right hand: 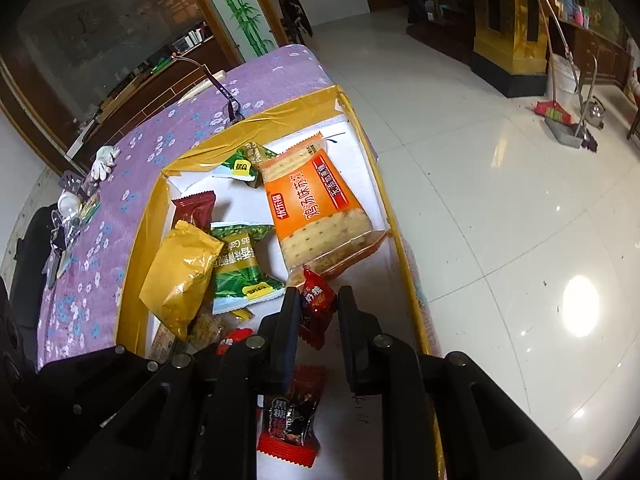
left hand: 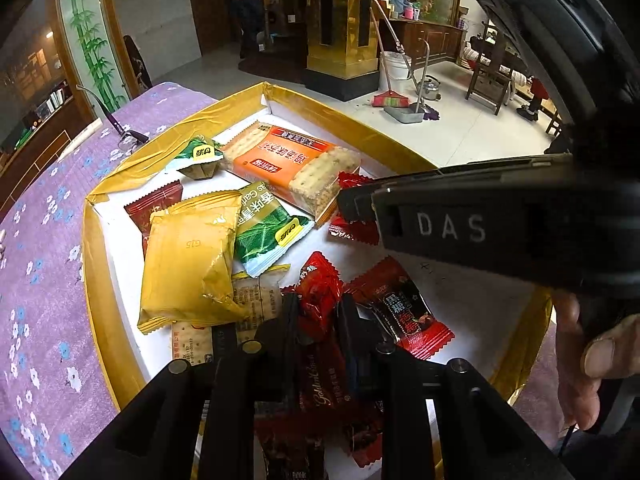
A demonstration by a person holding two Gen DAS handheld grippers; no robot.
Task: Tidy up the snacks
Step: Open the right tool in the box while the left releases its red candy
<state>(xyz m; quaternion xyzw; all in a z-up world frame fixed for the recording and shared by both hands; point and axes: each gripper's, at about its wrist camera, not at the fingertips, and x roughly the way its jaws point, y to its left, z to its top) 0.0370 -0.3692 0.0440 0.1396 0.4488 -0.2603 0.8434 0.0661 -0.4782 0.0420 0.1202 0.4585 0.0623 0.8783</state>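
A gold-edged white box [left hand: 320, 110] [right hand: 288, 114] holds several snacks: an orange cracker pack [left hand: 292, 164] [right hand: 316, 208], a yellow packet [left hand: 188, 260] [right hand: 180, 276], green pea packets [left hand: 266, 228] [right hand: 240, 272] and dark red packets [left hand: 154, 206]. My left gripper [left hand: 318, 312] is shut on a red candy [left hand: 318, 292] above the box. A black-red candy [left hand: 400, 312] lies to its right. My right gripper [right hand: 318, 306] is shut on a red candy [right hand: 316, 306]; its finger [left hand: 400, 208] crosses the left wrist view. Another black-red candy [right hand: 290, 420] lies below it.
The box sits on a purple flowered tablecloth [left hand: 48, 240] [right hand: 168, 148] near the table's edge. Glasses [left hand: 128, 136] [right hand: 230, 104] lie beyond the box. Small clutter [right hand: 76, 200] sits at the table's left. A broom and dustpan [left hand: 400, 104] stand on the tiled floor.
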